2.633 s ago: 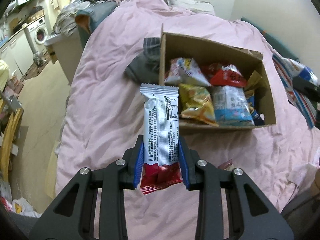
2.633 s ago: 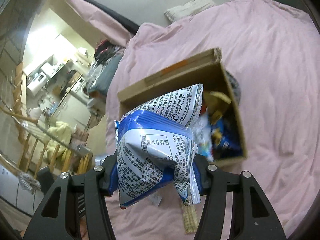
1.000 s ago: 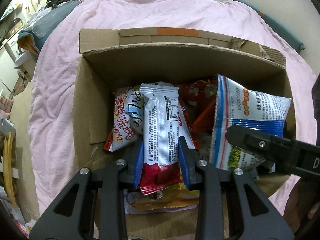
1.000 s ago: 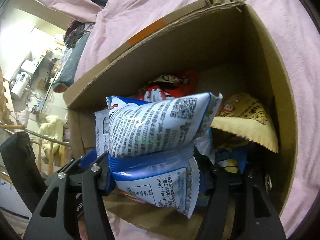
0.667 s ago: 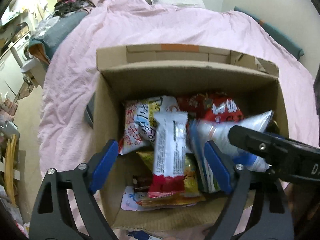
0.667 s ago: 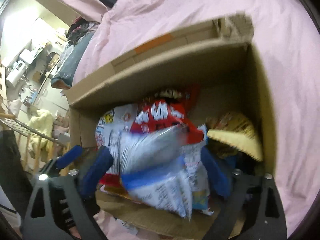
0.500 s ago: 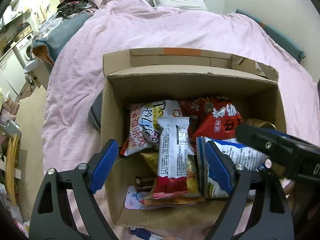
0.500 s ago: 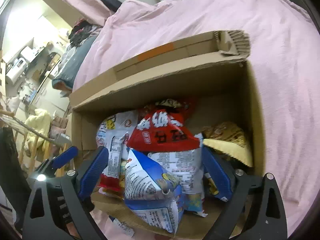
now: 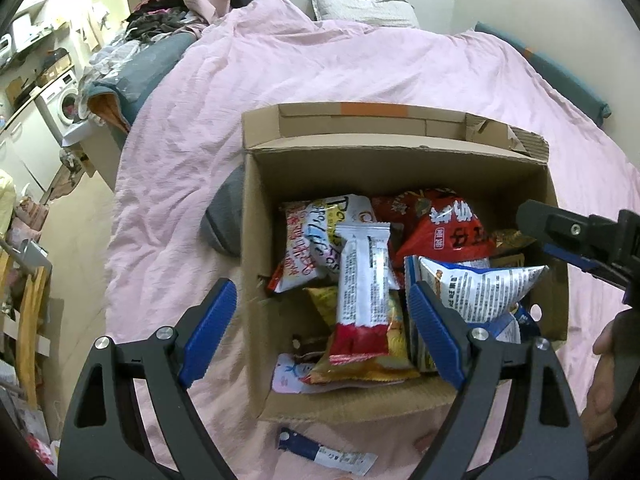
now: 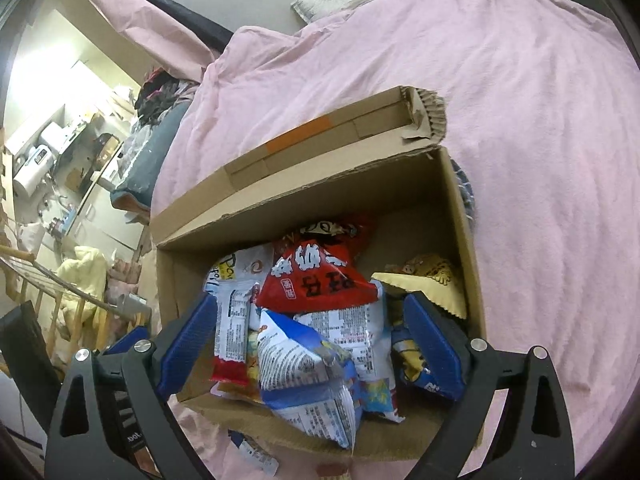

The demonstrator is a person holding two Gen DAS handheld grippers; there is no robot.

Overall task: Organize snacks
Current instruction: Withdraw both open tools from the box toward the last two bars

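A cardboard box [image 9: 256, 216] [image 10: 460, 208] sits on the pink bed, full of snack bags. The white and red bar [image 9: 362, 288] [image 10: 230, 340] lies in it on top of the other packs. The blue and white chip bag [image 9: 476, 284] [image 10: 308, 364] lies beside it at the box's near right. My left gripper [image 9: 320, 332] is open and empty, above the box's near edge. My right gripper [image 10: 310, 344] is open and empty over the box; it also shows in the left wrist view [image 9: 576, 240].
A small blue and white packet [image 9: 324, 454] [image 10: 256, 456] lies on the pink duvet [image 9: 192, 128] in front of the box. A dark grey cloth [image 9: 224, 216] lies against the box's left side. The bed edge and floor with furniture are to the left.
Both grippers carried their snacks into the box, opened and let them go. Both have since pulled back and up from the box.
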